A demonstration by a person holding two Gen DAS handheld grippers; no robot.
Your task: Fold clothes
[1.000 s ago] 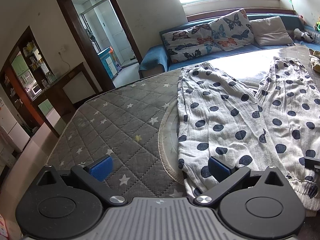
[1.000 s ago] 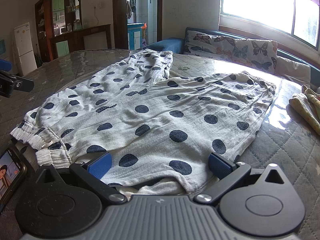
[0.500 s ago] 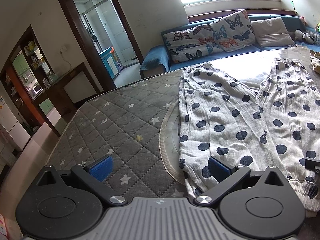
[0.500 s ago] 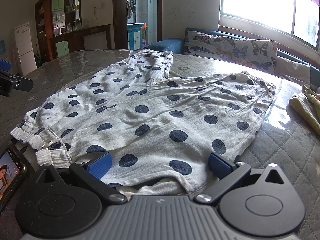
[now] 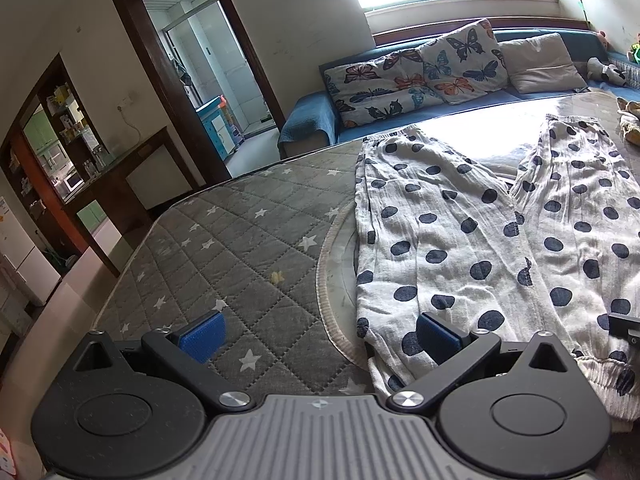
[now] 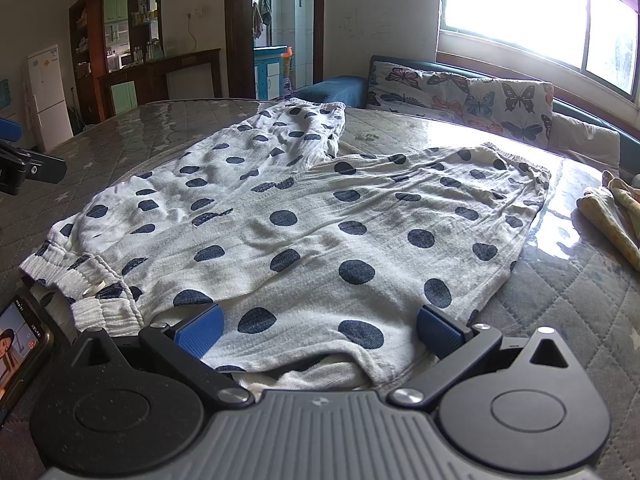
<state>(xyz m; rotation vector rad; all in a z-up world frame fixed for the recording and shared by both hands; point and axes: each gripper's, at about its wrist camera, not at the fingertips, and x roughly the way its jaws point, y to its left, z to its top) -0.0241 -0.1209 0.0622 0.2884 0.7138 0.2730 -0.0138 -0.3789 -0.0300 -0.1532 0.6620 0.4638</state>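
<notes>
White trousers with dark blue dots [image 5: 460, 236] lie spread flat on a grey quilted mattress [image 5: 240, 248], both legs stretched away towards the sofa. In the right wrist view the trousers [image 6: 320, 224] fill the middle, with the elastic waistband at the near left. My left gripper [image 5: 320, 334] is open and empty, over the mattress by the left edge of the near leg, its right pad above the cloth. My right gripper [image 6: 318, 330] is open, its jaws straddling the near edge of the trousers. The left gripper also shows at the left of the right wrist view [image 6: 24, 160].
A phone [image 6: 20, 340] with a lit screen lies at the near left by the waistband. A yellowish cloth [image 6: 612, 212] lies on the mattress at the right. A blue sofa with butterfly cushions [image 5: 420, 76] stands beyond the mattress. The mattress edge drops to the floor on the left [image 5: 132, 264].
The left gripper has drifted slightly, so the scene sits a little lower in its view. The right gripper and the trousers have not moved.
</notes>
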